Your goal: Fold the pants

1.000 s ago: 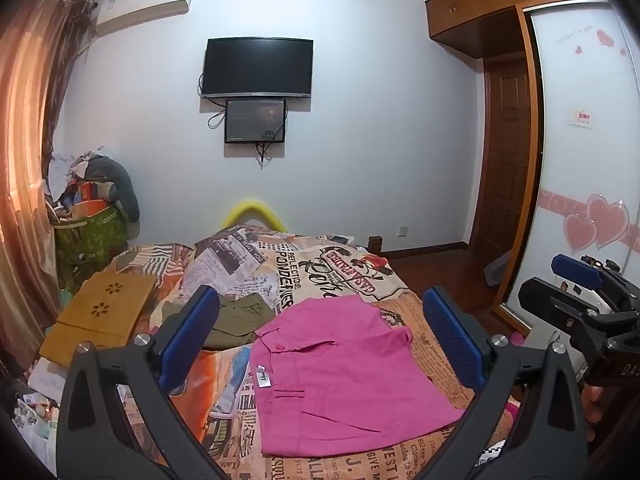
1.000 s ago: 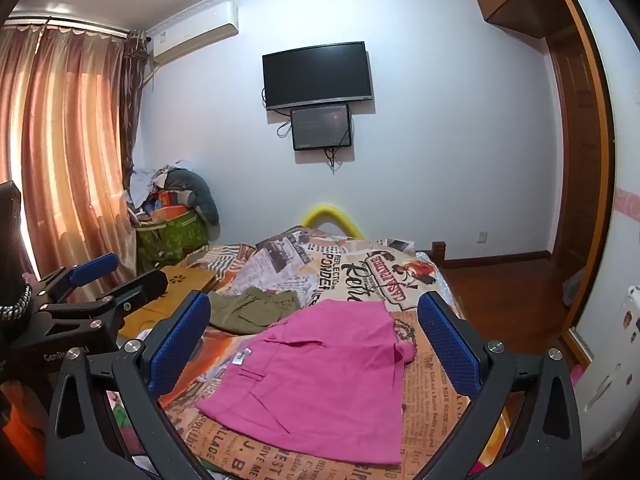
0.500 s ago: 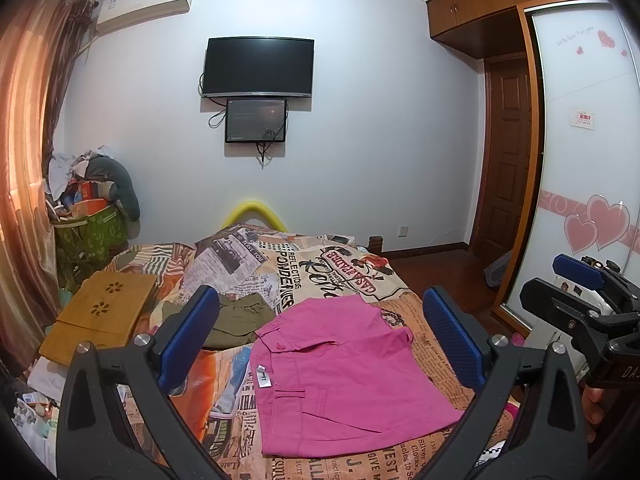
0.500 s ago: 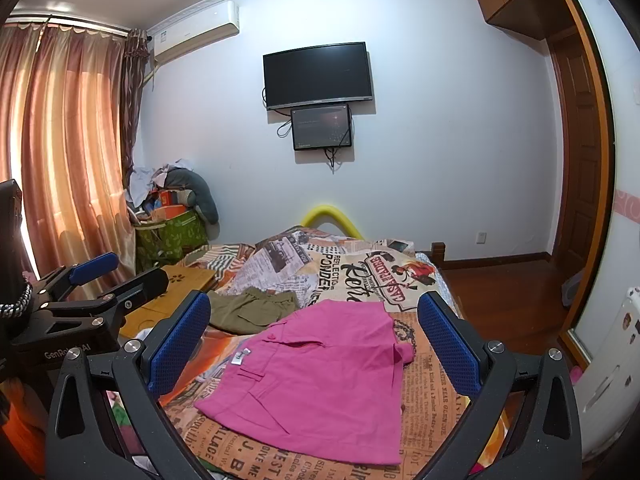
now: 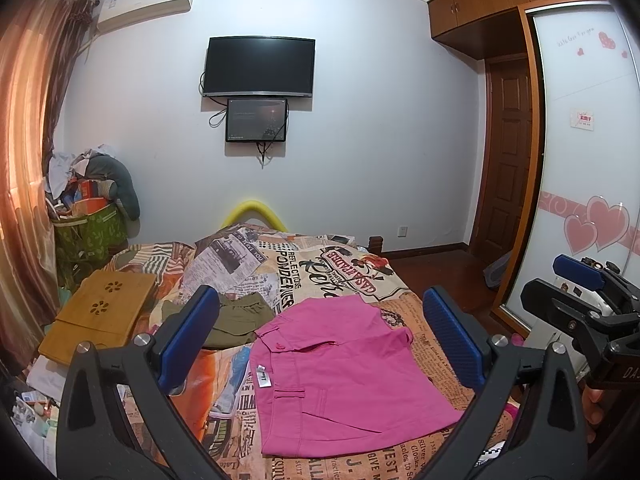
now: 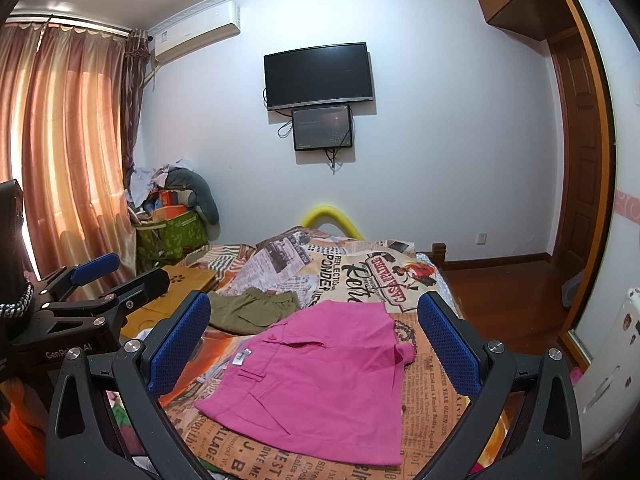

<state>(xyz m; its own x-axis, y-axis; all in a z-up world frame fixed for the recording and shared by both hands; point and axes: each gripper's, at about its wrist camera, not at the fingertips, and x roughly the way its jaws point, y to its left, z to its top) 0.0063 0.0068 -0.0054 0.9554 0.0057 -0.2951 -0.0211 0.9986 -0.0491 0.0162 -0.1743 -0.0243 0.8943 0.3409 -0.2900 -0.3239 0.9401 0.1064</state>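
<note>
Your bright pink cotton pants point(image 5: 348, 376) lie flat on the bed with the newspaper-print cover point(image 5: 320, 272), already doubled into a squarish shape with the waistband and its button towards the far left and a white tag point(image 5: 263, 378) at the left edge; nothing touches them. Your left claw point(image 5: 320, 336) hangs above the near end of the bed with its blue-padded jaws spread wide and nothing between them, and your right claw point(image 6: 316, 340) is the same, wide open and empty, just beside it. Expect the cloth to be light, limp and fairly grippy, with no stiffness of its own: it will likely sag and drag if you lift from the middle, and the layers may slide apart unless you pinch them all together. The firmest hold looks to be the thick waistband at the far left corner and the matching hem corner nearest you, one claw on each, so the fold carries over evenly. Just beyond lies a crumpled olive-green garment point(image 5: 236, 318), close to the waistband corner, so take care you don't pinch it as well. A light wooden lap tray point(image 5: 100, 316) sits well to the left, out of your way.
</note>
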